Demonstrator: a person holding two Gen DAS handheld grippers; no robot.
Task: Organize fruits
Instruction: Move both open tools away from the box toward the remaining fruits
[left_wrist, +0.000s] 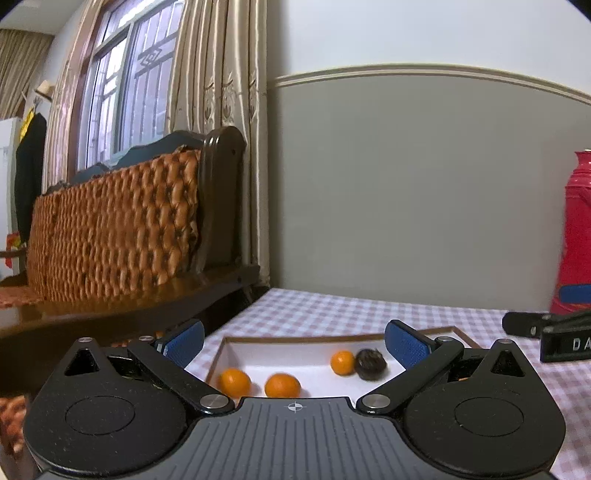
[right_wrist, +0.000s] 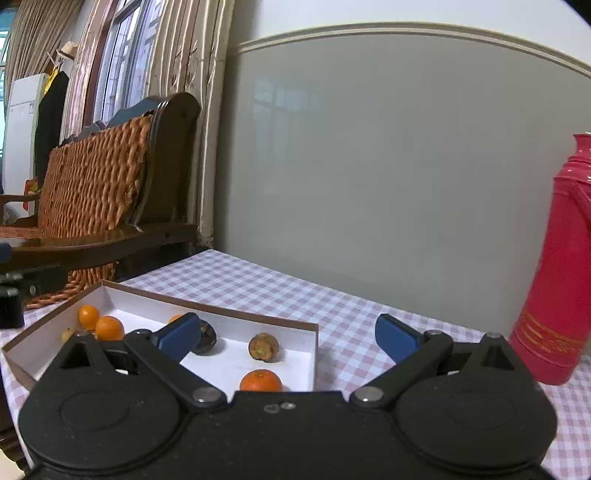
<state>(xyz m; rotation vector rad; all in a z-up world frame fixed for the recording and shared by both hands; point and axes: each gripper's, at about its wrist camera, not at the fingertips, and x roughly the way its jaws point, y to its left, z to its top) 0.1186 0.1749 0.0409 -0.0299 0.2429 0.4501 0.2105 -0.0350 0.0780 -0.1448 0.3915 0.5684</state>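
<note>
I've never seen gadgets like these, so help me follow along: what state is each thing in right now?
Left gripper: open, empty, above the tray.
Right gripper: open, empty.
White tray: uncovered, holding loose fruit.
Oranges: scattered in the tray, ungrouped.
Dark fruits: lying among the oranges.
Red thermos: upright on the checked tablecloth.

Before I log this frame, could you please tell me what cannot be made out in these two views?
- Left wrist view: the near part of the white box is hidden by the left gripper.
- Right wrist view: one orange is mostly behind a finger of the right gripper.
- Both views: the red flask is cut off by the right edge.
- Right wrist view: a pale fruit is too small to identify.
</note>
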